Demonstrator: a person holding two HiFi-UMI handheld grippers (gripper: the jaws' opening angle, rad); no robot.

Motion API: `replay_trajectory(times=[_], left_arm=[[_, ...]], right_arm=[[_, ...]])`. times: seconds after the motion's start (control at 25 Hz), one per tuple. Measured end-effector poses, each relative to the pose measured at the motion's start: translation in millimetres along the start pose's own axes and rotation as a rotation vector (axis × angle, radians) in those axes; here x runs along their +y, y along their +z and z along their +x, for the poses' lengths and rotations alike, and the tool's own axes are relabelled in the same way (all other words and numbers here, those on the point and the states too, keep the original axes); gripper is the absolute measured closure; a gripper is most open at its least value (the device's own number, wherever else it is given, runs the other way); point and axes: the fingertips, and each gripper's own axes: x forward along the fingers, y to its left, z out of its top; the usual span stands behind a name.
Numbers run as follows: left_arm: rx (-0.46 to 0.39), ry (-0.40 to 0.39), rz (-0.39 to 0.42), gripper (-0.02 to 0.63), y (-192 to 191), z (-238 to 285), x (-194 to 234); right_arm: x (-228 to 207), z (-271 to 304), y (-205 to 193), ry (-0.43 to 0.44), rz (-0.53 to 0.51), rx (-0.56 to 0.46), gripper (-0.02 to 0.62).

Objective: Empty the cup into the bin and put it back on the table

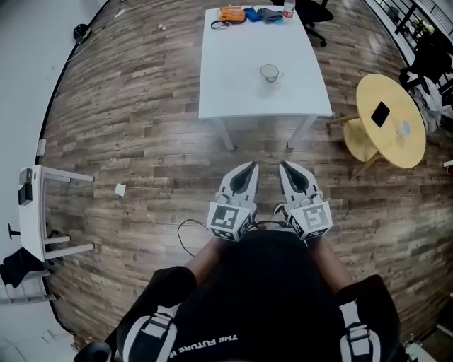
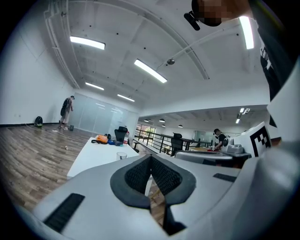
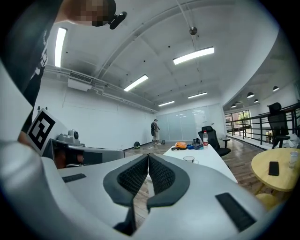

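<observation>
A clear glass cup (image 1: pixel 270 72) stands upright near the middle of the white table (image 1: pixel 233 92), well ahead of me. It shows small in the left gripper view (image 2: pixel 122 155) and in the right gripper view (image 3: pixel 189 159). My left gripper (image 1: pixel 251 167) and right gripper (image 1: pixel 284 167) are held side by side over the wood floor, short of the table's near edge. Both are shut with nothing between the pads. No bin shows in any view.
Orange and blue bags (image 1: pixel 239 13) and a bottle (image 1: pixel 288 8) lie at the table's far end. A round yellow side table (image 1: pixel 407 141) with a phone stands at the right. A white stand (image 1: pixel 35 212) is at the left. An office chair (image 3: pixel 212 136) sits behind the table.
</observation>
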Motion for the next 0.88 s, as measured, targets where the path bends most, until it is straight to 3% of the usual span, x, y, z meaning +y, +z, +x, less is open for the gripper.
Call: replay_trajectory(times=[0.36, 0.64, 0.88], left_arm=[[0.005, -0.012, 0.014, 0.588, -2.2, 72.1, 44.4], [0.038, -0.031, 0.059, 0.588, 4.2, 194.5, 84.7], [0.081, 0.003, 0.075, 0.588, 11.7, 296.0, 116.6]], right_arm=[[-74.1, 57.4, -9.2, -0.077, 0.003, -0.001, 0.578], [-169.7, 140.0, -12.1, -0.052, -0.03, 0.017, 0.578], [-252.1, 200.1, -6.3, -0.009, -0.01, 0.036, 0.578]])
